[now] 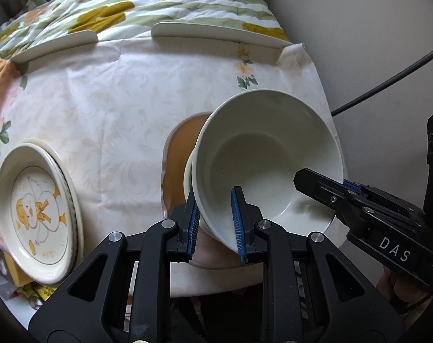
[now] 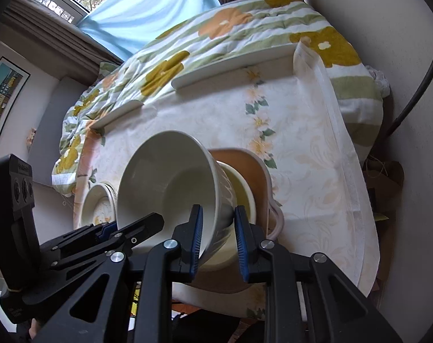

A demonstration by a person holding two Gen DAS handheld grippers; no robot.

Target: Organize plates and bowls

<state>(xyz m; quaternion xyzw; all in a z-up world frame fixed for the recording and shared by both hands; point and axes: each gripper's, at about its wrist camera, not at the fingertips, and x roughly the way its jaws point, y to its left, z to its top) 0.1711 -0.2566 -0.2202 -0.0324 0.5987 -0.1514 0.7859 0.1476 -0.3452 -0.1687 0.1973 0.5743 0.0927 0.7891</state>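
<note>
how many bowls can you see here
2: a white bowl tilted and clamped at its rim by both grippers' jaws, and a second bowl nested beneath it. More may be hidden under them.

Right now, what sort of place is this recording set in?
Probably a home bedroom: a flowered, green-striped quilt lies behind the cloth-covered table, a blue curtain hangs at the window, and a framed picture is on the wall.

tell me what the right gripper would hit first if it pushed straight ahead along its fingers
The right gripper already straddles the white bowl wall, so the bowl comes first; just beyond sits the yellowish bowl, though depth is unclear.
</note>
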